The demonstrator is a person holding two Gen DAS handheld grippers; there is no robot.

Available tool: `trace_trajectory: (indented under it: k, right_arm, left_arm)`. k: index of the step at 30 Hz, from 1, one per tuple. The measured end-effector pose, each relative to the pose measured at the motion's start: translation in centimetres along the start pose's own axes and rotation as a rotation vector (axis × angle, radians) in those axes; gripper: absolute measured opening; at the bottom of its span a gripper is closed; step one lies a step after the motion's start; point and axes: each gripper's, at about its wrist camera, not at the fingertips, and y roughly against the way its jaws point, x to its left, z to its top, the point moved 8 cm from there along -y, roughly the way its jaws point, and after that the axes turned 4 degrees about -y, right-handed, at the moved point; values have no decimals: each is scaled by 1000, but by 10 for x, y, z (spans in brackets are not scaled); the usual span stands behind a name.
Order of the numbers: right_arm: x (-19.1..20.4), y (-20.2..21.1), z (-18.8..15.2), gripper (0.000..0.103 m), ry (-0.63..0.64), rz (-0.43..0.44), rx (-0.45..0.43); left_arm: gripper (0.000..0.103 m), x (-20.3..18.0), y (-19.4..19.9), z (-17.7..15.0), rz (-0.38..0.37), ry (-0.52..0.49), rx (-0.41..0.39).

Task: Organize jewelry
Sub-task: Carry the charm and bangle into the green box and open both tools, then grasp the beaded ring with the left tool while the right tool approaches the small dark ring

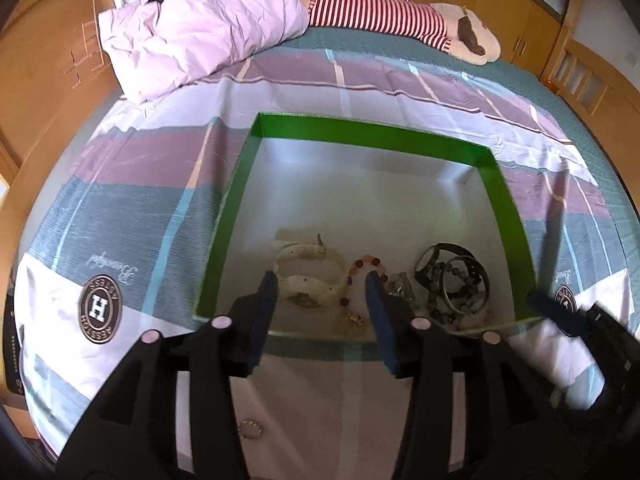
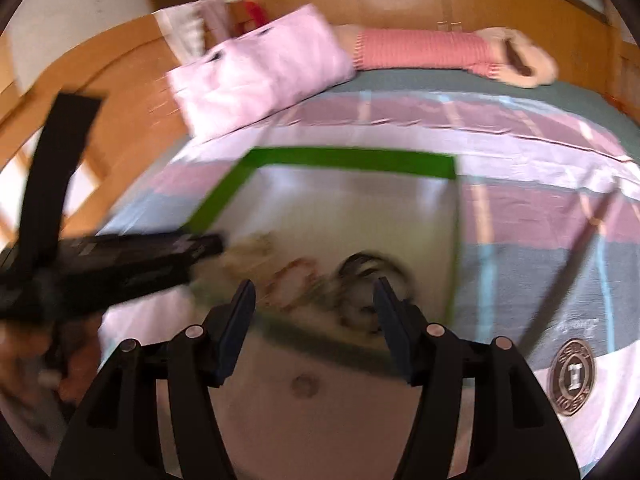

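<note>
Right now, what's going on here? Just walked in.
A person with a handheld gripper in each hand is sorting jewelry on a bed. The left gripper and right gripper are both open and empty, poised over the near edge of a green-walled box. Inside it lie a white watch, an orange bead bracelet and a black watch with dark bangles. A small ring sits outside the box on the bedsheet. The right view is motion-blurred.

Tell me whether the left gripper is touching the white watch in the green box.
Cannot tell. In the left wrist view the open left gripper overlaps the white watch, but its height above it is unclear.
</note>
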Motion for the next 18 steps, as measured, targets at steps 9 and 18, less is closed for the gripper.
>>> trace_trajectory:
  k: [9,18]
  right_arm:
    - [-1,-61,-70,60,97,-133,255]
    - [8,-80,-71,36,177,-160,254]
  left_arm:
    - [68,46,15,-51,88,32,140]
    - [71,77,-5,-108,39,149,314]
